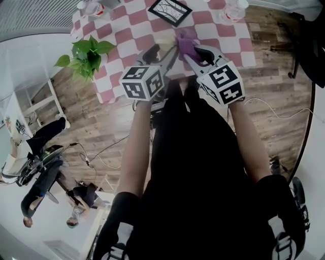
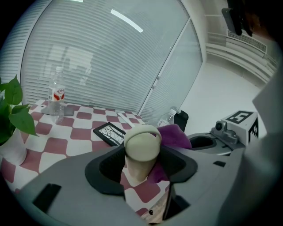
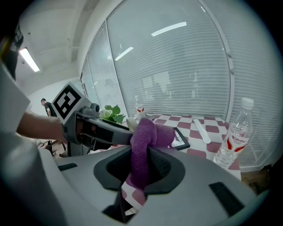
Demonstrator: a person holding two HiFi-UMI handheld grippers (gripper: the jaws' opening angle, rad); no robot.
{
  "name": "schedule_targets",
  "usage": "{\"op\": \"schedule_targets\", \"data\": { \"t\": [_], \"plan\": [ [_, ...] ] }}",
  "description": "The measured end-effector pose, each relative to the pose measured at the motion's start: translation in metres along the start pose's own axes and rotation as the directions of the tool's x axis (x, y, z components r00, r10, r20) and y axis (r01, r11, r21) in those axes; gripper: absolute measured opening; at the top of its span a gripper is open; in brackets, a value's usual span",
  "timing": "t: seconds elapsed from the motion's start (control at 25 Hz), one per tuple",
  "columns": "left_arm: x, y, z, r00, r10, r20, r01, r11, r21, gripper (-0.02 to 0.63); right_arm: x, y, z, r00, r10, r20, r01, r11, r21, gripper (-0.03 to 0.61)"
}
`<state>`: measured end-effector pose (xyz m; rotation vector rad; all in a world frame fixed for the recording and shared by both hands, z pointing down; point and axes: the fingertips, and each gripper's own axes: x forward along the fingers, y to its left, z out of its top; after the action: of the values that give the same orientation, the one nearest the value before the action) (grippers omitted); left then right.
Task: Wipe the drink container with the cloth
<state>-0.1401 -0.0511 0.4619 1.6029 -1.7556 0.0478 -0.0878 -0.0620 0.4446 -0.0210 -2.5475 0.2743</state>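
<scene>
Though fuzzy, cloth (image 3: pixel 143 143) beside smooth cup (image 2: pixel 140 148)

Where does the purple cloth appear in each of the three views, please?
Head view: cloth at top centre, just below the frame.
Left gripper view: just right of centre, behind the cup.
Right gripper view: dead centre, clamped by the right gripper.
Shared landmark: the black frame, also seen at and.
</scene>
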Motion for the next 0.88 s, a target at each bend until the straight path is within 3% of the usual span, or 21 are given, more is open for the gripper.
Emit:
{"op": "schedule_targets", "data": {
  "t": [0.48, 0.88],
  "plan": [
    [-0.005, 0.008, -0.003, 1.000, -0.018, -0.023, 0.018, 1.000, -0.013, 0.265, 0.026, 0.002, -0.012, 0.999, 0.011, -0.038, -0.010, 1.000, 0.004, 0.086],
    [-0.012, 0.014, -0.009, 0.999, -0.016, -0.032, 0.015, 1.000, -0.027, 0.265, 0.044, -0.009, -0.074, 0.986, 0.000, -0.164, 0.005, 1.000, 0.028, 0.091]
  ]
}}
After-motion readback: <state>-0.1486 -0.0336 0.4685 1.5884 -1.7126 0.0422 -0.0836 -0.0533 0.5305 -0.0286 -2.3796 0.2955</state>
